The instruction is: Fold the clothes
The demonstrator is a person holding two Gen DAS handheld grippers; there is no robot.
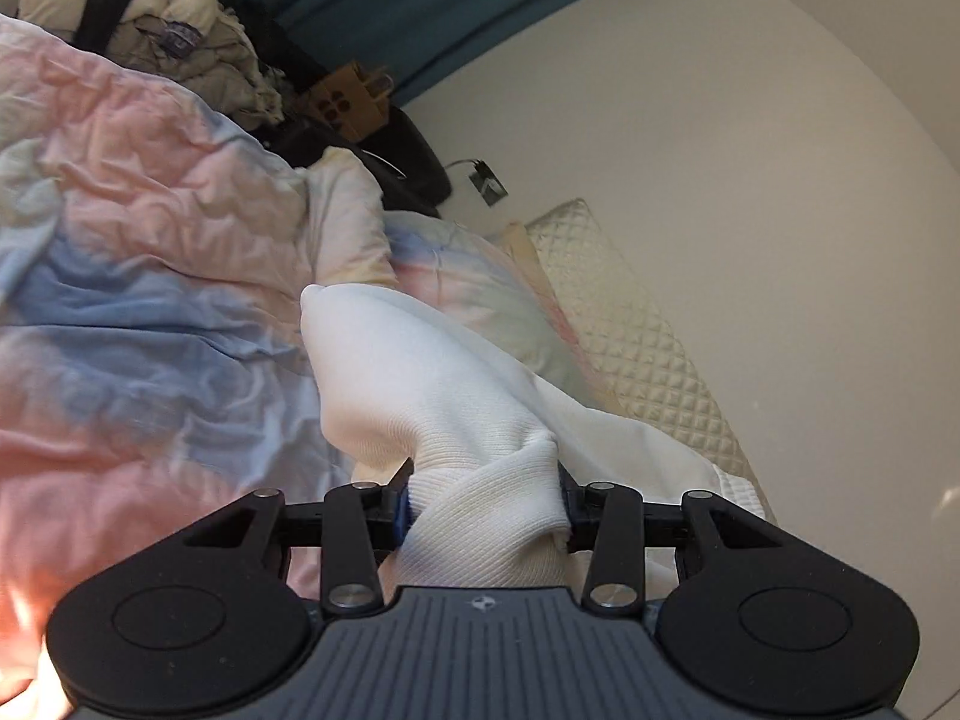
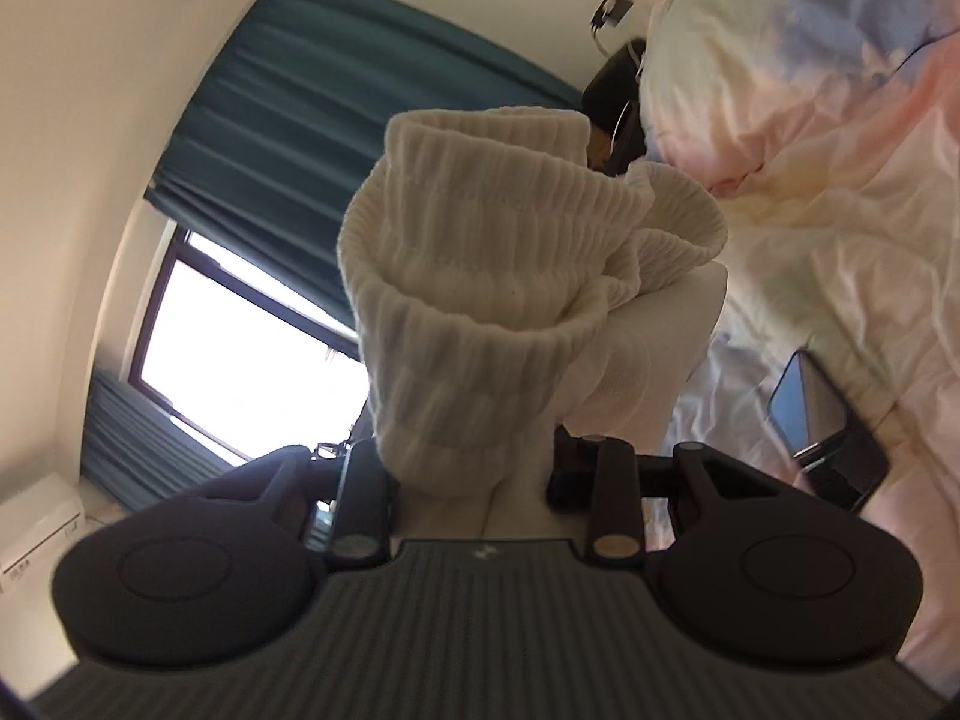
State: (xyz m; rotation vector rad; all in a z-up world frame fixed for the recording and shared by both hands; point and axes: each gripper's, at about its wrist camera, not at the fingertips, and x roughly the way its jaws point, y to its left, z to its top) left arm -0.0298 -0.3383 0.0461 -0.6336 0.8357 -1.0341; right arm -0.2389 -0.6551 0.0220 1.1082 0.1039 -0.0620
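A white knitted garment (image 1: 414,372) is lifted off the bed, held at two places. My left gripper (image 1: 483,495) is shut on a bunched fold of it, and the cloth rises ahead of the jaws and drapes off to the right. In the right wrist view the same garment's ribbed elastic band (image 2: 480,276) stands up in thick folds, with my right gripper (image 2: 471,474) shut on its lower part. The fingertips of both grippers are hidden by the cloth.
Below lies a rumpled pink, blue and cream duvet (image 1: 150,240). A pile of clothes (image 1: 168,18) sits at the far end. A quilted cream headboard (image 1: 648,336) lines the wall. A dark phone (image 2: 834,420) lies on the duvet. Teal curtains (image 2: 336,120) flank a bright window (image 2: 240,336).
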